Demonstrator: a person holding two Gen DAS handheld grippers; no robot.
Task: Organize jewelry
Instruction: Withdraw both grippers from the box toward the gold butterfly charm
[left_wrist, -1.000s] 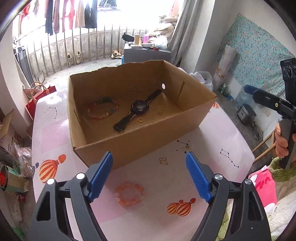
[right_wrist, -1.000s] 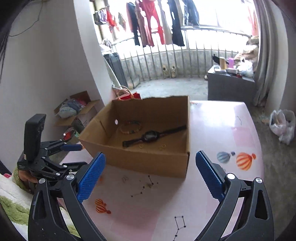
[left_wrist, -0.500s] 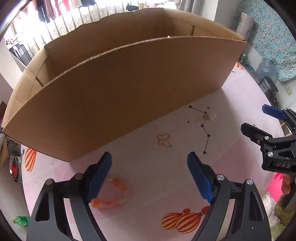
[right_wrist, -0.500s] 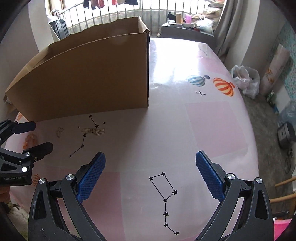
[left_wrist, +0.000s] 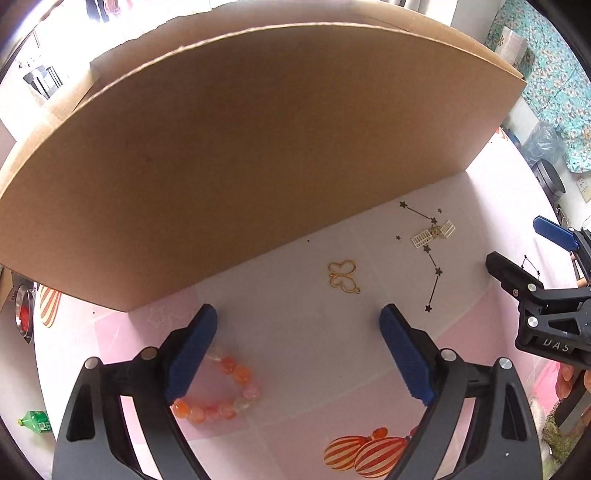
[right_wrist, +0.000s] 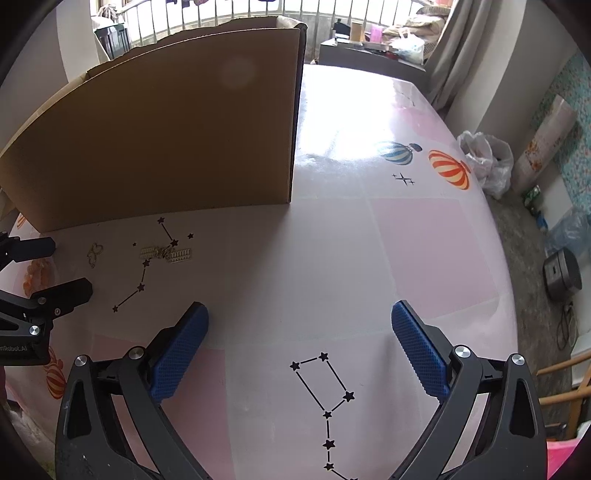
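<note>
We count one orange bead bracelet (left_wrist: 221, 391), partly hidden behind the opening, empty left gripper's (left_wrist: 295, 350) left finger; one gold butterfly charm (left_wrist: 343, 277) and one gold earring pair (left_wrist: 433, 233) ahead. Right gripper (right_wrist: 299, 347) jaws apart, empty. Cardboard box (left_wrist: 240, 147) interior hidden.

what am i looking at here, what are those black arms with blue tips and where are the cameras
No robot here: a person holds a hand-held gripper in each hand, and a fisheye camera on each looks along its two blue-padded fingers. One picture is from the left gripper, whose jaws are opening with nothing between them; the other from the right gripper, open and empty. On the pink table stands a cardboard box. In front of it lie an orange bead bracelet, partly under the left finger, a gold butterfly charm and a pair of gold earrings. Nothing is held.
</note>
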